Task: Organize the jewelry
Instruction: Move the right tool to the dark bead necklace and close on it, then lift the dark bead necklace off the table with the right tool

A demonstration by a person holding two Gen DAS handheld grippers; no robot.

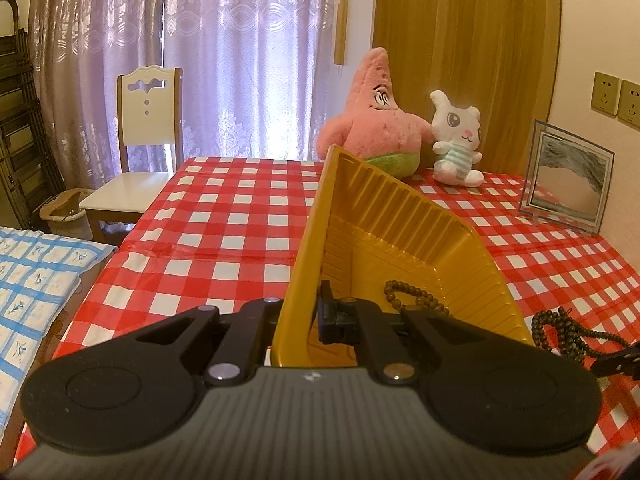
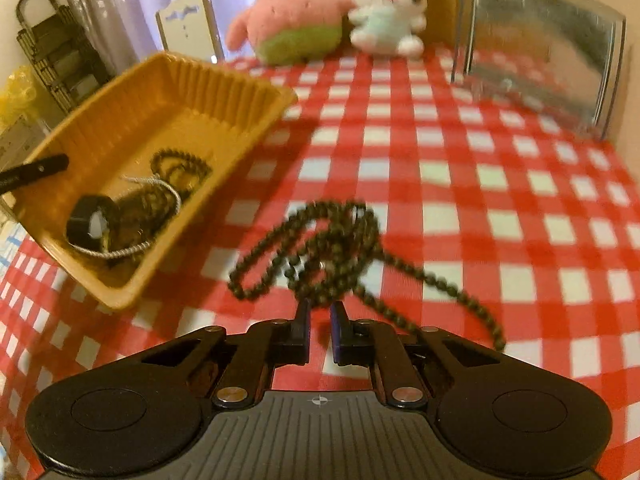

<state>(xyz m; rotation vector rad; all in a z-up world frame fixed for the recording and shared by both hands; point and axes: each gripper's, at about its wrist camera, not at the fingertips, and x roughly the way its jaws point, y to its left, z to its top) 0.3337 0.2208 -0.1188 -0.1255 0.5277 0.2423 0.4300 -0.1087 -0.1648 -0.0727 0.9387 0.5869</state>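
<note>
- A long strand of dark beads (image 2: 320, 248) was seen lying in loose loops on the red-and-white checked table (image 2: 500, 184), with one end trailing off to the right.
- The right tool (image 2: 320, 312) was held just at the near edge of those loops, its fingers parted by a narrow gap and nothing gripped between them (the frame was blurred, so whether the tips touched the beads could not be told).
- Just to the left of the strand, a yellow ribbed tray (image 2: 120, 128) was seen tilted, its near end low and its far end raised off the table.
- Inside the tray were gathered a second coil of dark beads (image 2: 180, 168), a silvery chain (image 2: 120, 254) and a black ring-shaped piece (image 2: 94, 220).
- The tray's rim was clamped by the left tool (image 1: 300, 316), one finger outside the wall and one inside.
- Beyond the tray, at the far edge of the table, a pink star plush (image 1: 372, 120) and a white rabbit plush (image 1: 456, 140) were set touching each other.
- A glass picture frame (image 1: 568, 176) was stood to their right, near the wall.
</note>
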